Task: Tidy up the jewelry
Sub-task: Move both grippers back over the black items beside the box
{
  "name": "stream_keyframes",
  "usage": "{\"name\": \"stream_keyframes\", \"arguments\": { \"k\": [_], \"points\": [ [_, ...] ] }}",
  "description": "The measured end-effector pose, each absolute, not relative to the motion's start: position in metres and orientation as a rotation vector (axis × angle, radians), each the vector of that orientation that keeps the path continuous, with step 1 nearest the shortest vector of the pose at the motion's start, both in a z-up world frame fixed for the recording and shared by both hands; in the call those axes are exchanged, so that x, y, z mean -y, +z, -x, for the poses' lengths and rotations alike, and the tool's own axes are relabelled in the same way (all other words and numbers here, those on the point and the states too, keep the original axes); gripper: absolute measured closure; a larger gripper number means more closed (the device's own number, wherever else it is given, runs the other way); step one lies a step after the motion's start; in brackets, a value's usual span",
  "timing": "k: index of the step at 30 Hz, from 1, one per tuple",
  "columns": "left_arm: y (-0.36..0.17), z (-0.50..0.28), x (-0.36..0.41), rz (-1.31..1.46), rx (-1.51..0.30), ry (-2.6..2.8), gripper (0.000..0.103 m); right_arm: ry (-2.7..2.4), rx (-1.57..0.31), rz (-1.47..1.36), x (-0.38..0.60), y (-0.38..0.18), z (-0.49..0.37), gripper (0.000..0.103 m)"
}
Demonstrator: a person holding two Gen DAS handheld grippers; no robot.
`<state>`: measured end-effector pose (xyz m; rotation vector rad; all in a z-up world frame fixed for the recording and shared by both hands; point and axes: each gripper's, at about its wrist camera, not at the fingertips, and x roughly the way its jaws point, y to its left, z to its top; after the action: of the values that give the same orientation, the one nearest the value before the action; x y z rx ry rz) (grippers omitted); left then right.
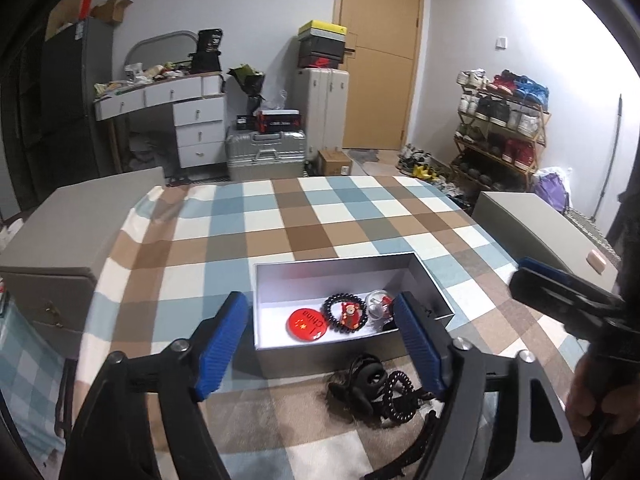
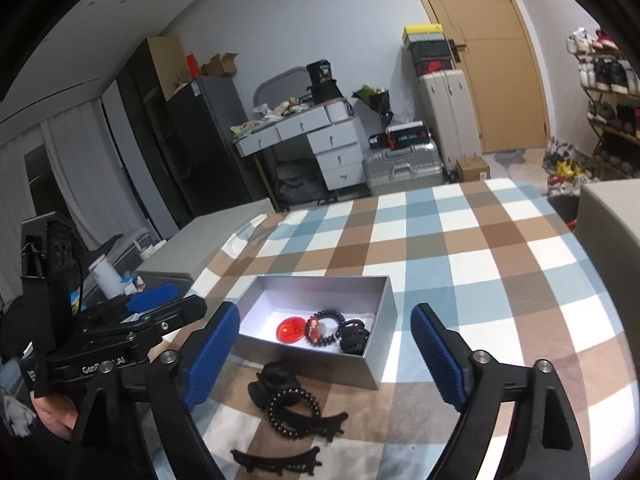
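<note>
A bed (image 1: pixel 360 216) spread with a blue, brown and white checked cloth carries an open grey box (image 1: pixel 344 276) near its front edge, the box's white floor (image 2: pixel 272 316) bare toward the back. Two hand-held grippers hang over that front edge: the left gripper (image 1: pixel 320 340) is released, its blue-padded jaws spread wide with nothing between them, one pad lying across the box's right front corner in the left wrist view; the right gripper (image 2: pixel 324 354) is likewise spread and empty, framing the box from the right, and it shows at the right border of the left wrist view (image 1: pixel 532 276). In the front part of the box lie a red round badge (image 1: pixel 306 323) printed with yellow stars and the word "China", a black bead bracelet (image 1: pixel 345 313) just beside it ringing a small red charm (image 1: pixel 350 313), a clear globe ornament (image 1: pixel 377 305) touching the bracelet's right side, and a black hair claw (image 2: pixel 354 338) against the front wall. On the cloth, outside the box and close to its front wall, sit a second black hair claw (image 2: pixel 272 384), a second black bead bracelet (image 2: pixel 294 412) overlapping it, and a long black hair clip (image 2: pixel 276 460) nearest the front edge.
</note>
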<state>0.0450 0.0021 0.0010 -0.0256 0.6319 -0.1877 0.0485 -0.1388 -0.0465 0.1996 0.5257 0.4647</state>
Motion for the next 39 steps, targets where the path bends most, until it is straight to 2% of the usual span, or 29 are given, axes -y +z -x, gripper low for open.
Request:
{"name": "stream_keyframes", "arguments": {
  "k": [1, 6, 10, 28, 39],
  "points": [
    [0.002, -0.042, -0.003, 0.027, -0.623, -0.179, 0.02, 0.463, -0.521, -0.197, 0.139, -0.046, -0.046, 0.01],
    [0.004, -0.028, -0.003, 0.019, -0.609, -0.15, 0.016, 0.459, -0.504, -0.19, 0.141, -0.044, -0.027, 0.004],
    [0.001, -0.017, -0.001, 0.014, -0.611, -0.142, 0.003, 0.45, -0.501, -0.194, 0.144, -0.044, -0.017, 0.001],
    [-0.074, 0.008, 0.032, 0.021, -0.911, -0.303, 0.001, 0.393, -0.612, -0.205, 0.161, -0.088, 0.019, 0.0],
    [-0.087, 0.001, 0.035, 0.055, -0.948, -0.255, 0.002, 0.387, -0.644, -0.241, 0.173, -0.101, 0.023, 0.0]
  ]
}}
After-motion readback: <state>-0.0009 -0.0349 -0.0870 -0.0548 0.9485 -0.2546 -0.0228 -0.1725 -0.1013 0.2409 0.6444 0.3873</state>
